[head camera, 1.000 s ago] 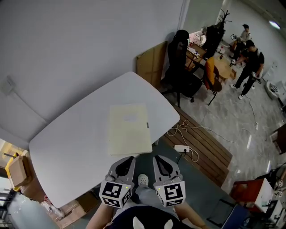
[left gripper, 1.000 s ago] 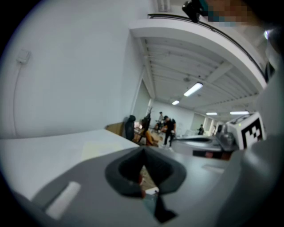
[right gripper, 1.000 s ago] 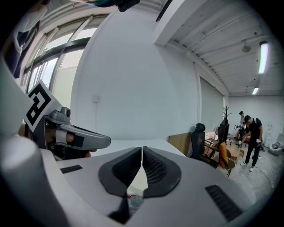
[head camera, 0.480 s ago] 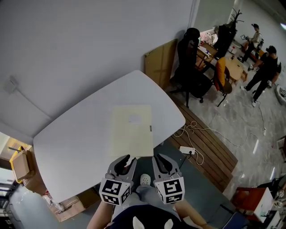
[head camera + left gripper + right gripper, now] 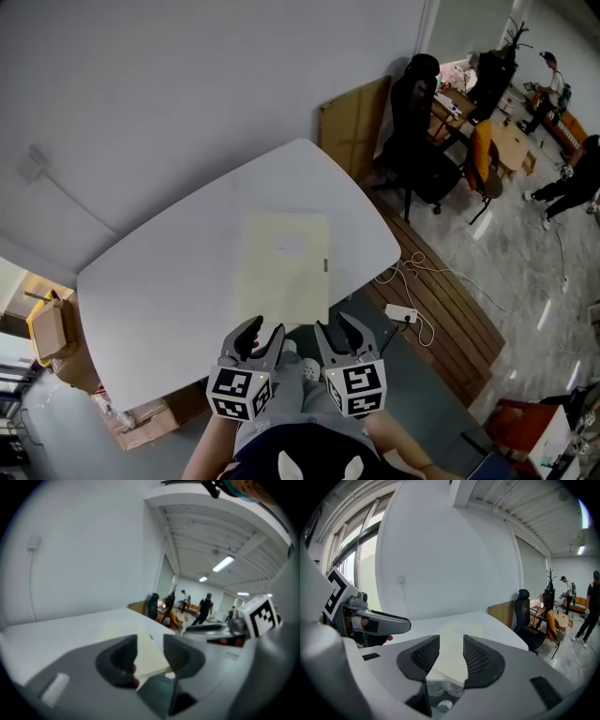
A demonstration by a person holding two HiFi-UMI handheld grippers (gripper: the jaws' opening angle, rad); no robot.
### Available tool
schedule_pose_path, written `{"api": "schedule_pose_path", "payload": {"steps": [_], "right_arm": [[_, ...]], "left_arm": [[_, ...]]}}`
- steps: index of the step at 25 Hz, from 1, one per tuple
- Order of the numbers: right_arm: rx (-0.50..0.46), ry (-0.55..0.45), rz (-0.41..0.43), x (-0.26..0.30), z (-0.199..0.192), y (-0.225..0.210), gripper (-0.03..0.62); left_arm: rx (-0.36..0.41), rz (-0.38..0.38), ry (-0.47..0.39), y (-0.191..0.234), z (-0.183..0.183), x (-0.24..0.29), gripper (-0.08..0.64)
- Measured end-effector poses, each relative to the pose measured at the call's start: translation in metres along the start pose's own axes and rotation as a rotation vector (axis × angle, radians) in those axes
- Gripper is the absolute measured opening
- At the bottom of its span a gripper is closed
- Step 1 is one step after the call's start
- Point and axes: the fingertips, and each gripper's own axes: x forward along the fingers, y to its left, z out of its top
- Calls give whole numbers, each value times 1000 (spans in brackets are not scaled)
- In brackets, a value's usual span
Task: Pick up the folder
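Folder [image 5: 284,267]: flat on tabletop [image 5: 159,291], near edge facing person.
Left hand-held gripper [image 5: 255,328], right hand-held gripper [image 5: 337,325]: jaws together a second ago, now parted, nothing held, short of folder.
Reading: likely readying grasp.

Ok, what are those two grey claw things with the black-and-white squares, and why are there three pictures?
Those are two grabbing tools, one in each of a person's hands: the left gripper and the right gripper. The squares are markers on them. One picture comes from a camera on the person's head, looking down. The other two come from small cameras riding on each gripper, looking along its jaws. A pale yellow folder lies flat on the white table. Both grippers have their jaws apart and hold nothing.
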Motion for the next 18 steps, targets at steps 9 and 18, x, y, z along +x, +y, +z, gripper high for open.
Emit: {"api": "schedule_pose_path", "payload": {"steps": [9,18], "right_arm": [[71,37,28,24,-2,-11,184],[119,123,38,57,-5,-23,206]], "left_arm": [[-39,-10,32,17,2,21,197],[-59,-27,94,45,5,47,226]]}}
